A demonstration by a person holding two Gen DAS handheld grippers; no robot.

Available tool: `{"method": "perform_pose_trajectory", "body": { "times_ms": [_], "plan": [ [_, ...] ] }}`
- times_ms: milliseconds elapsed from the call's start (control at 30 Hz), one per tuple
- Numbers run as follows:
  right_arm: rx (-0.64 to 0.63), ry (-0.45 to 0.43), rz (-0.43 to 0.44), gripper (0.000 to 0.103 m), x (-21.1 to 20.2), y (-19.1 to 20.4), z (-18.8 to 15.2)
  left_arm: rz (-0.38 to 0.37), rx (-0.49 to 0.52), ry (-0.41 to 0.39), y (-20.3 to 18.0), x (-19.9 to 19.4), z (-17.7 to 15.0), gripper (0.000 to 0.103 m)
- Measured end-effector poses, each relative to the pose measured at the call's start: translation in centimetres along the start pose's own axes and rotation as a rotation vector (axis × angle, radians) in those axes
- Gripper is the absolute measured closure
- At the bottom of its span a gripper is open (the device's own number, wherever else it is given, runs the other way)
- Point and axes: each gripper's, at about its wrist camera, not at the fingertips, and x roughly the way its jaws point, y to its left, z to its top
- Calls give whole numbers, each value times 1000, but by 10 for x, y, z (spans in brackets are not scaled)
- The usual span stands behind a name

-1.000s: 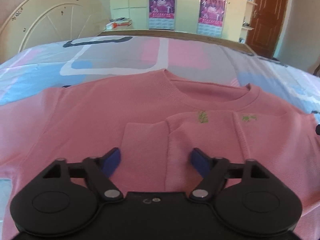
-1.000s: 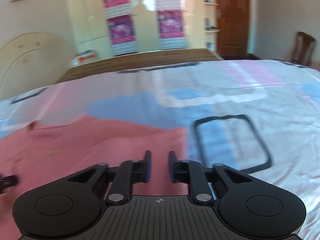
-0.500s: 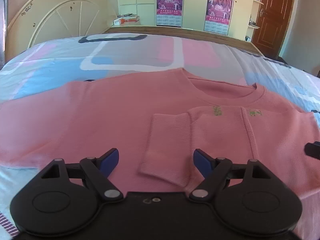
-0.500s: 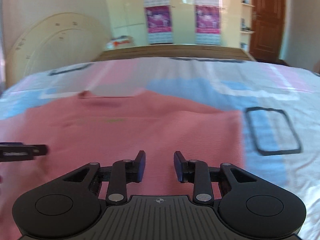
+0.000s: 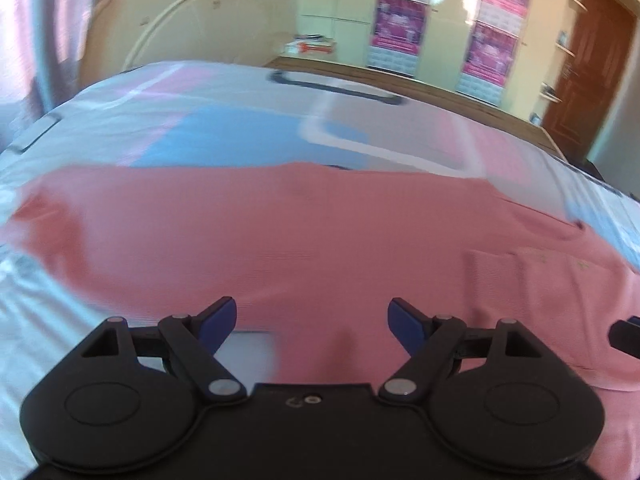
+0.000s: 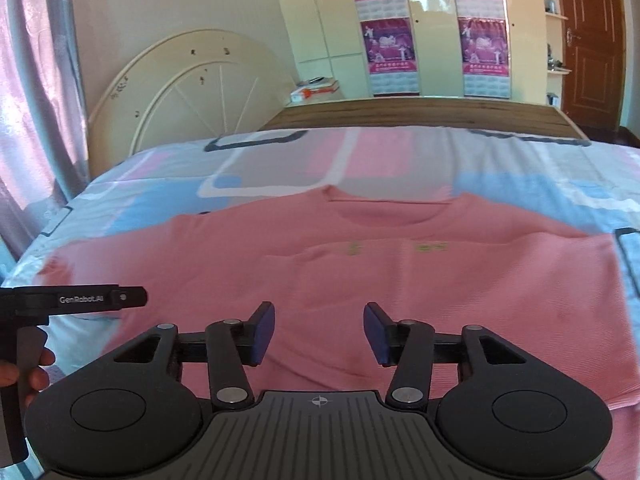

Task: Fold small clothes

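With one sleeve [image 6: 304, 254] now folded across the chest of the pink sweater [image 6: 400, 280] on the bed [image 6: 280, 168], the right gripper [image 6: 319, 334] is opening, empty, while the left gripper [image 5: 312, 322], wide apart and empty, has swung over the other sleeve [image 5: 100, 216], likely next.

The left wrist view is smeared by motion: the sweater [image 5: 304, 232] ahead of the fingers shows no clear edges, and its marks are unreadable. The sweater's near hem is hidden behind both gripper bodies. In the right wrist view, a hand [image 6: 24, 372] is cut off left of the fingers.
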Motion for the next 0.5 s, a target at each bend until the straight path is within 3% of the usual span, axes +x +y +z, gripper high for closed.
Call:
{"method": "perform_pose_trajectory", "body": {
  "times_ms": [267, 500],
  "plan": [
    [-14, 28, 49, 54, 41, 64, 3, 112, -157, 19, 116, 3, 2, 22],
    [-58, 58, 90, 54, 75, 111, 4, 165, -310, 24, 189, 9, 2, 25]
  ]
}}
